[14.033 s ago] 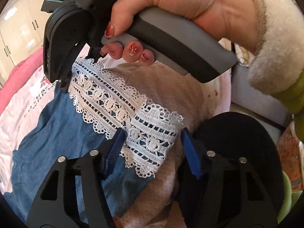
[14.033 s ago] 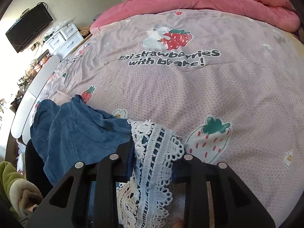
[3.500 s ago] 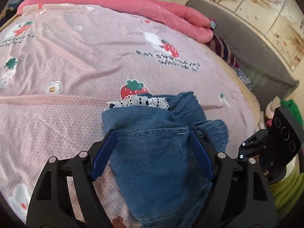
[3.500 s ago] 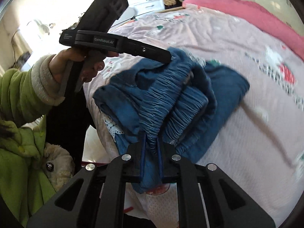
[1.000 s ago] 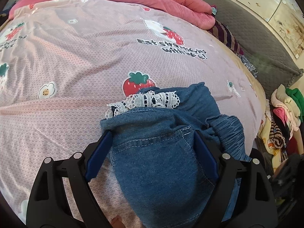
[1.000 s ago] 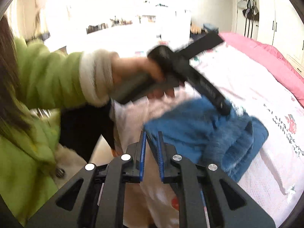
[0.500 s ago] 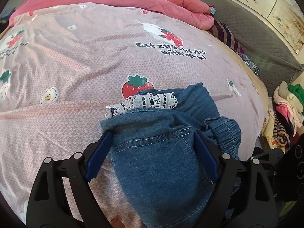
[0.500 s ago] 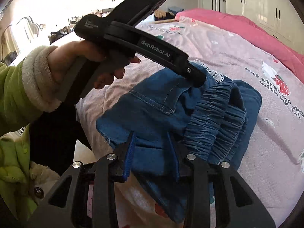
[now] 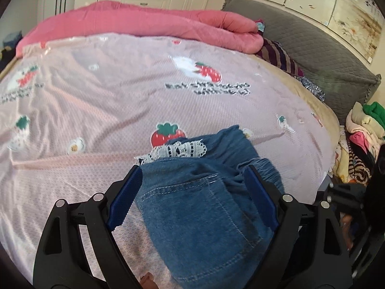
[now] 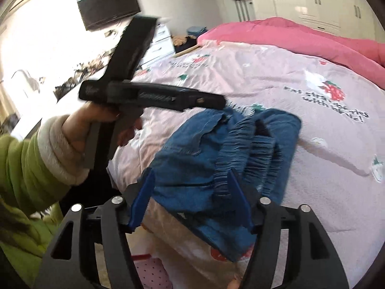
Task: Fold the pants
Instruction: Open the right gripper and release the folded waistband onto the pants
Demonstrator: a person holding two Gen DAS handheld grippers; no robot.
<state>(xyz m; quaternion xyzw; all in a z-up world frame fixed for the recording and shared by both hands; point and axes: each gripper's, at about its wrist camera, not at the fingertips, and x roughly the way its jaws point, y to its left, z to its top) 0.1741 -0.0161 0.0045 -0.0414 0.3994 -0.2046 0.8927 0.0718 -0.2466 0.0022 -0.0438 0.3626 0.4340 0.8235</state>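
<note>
Item: pants [image 9: 199, 207] — blue denim with a white lace trim [image 9: 178, 149] and gathered elastic waistband [image 10: 243, 149], lying in a compact folded bundle near the edge of the bed [image 9: 108, 101], on the pink strawberry-print sheet.

Left hand-held gripper [image 9: 192, 200]: jaws spread wide, one blue pad on either side of the bundle's pocket panel, gripping nothing. It hangs just above the denim, much as it did a second ago, though lifted a little.

Right hand-held gripper [image 10: 190, 200]: jaws now parted, straddling the near edge of the bundle beside the waistband. A second ago its pads were nearly together off to the side; half a second ago they were narrower over the cloth — so the change is a release and widening. Contact with the denim cannot be told (the view is motion-blurred).

Reading: with both tools unclamped and the cloth holding its shape unaided, the folding itself looks finished; what remains is likely a tidy-up or withdrawal.

Risk: the waistband stack sits uneven and close to the bed's edge, so a careless nudge may loosen it.

Also present: pink duvet [image 9: 144, 24], grey headboard [image 9: 312, 48], clothes pile [image 9: 361, 130].
</note>
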